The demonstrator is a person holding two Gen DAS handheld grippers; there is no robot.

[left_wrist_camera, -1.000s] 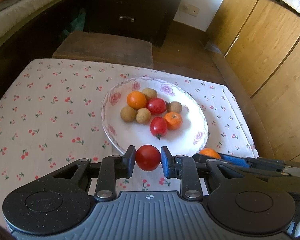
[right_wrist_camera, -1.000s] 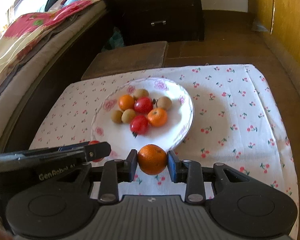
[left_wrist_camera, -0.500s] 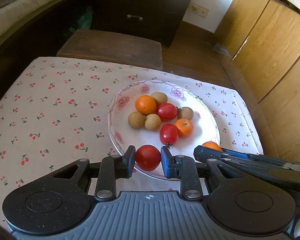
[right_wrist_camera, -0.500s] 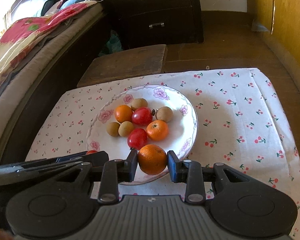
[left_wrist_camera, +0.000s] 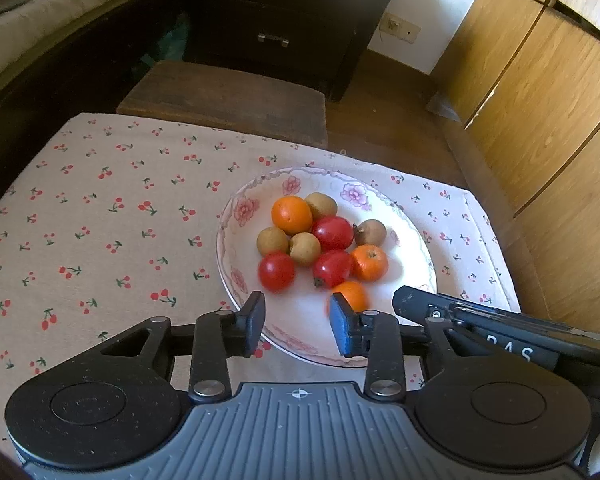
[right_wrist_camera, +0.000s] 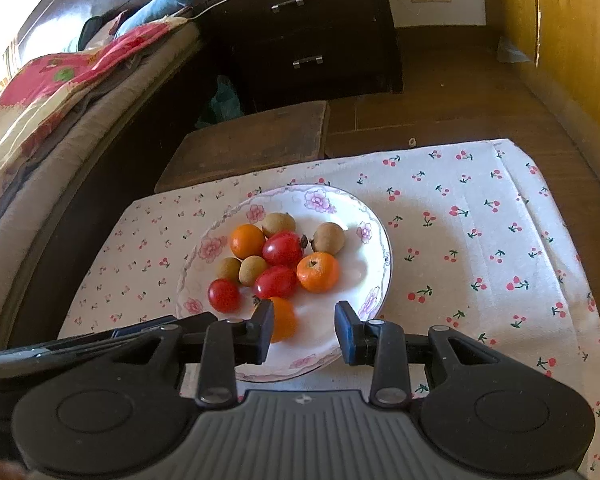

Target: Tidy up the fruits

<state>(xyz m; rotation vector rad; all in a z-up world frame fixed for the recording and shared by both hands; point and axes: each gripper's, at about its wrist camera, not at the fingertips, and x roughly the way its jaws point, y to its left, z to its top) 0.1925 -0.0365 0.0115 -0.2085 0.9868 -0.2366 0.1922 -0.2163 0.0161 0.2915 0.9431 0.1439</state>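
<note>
- Left gripper [left_wrist_camera: 297,322]: black fingers spread apart, empty, over the near rim of the white flower-patterned plate [left_wrist_camera: 416,236].
- Right gripper [right_wrist_camera: 305,332]: fingers parted, holding nothing; its side reads partly "PAS" in the left wrist view.
- Round red tomato [left_wrist_camera: 276,271] and blurred orange tangerine [right_wrist_camera: 283,319] lie on the plate's near side.
- Beyond: brown kiwis, tomatoes, oranges clustered mid-plate on the cherry-print cloth [right_wrist_camera: 480,240] over the desk.

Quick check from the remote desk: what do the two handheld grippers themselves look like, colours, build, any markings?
Both look alike: the left gripper and right gripper have black linkage arms with silver pivot bolts, two round black discs, a grey ribbed centre plate bearing a small crosshair mark, and dark blue-faced finger pads. White lettering, only partly readable, shows on the right gripper's side. No cables visible.
</note>
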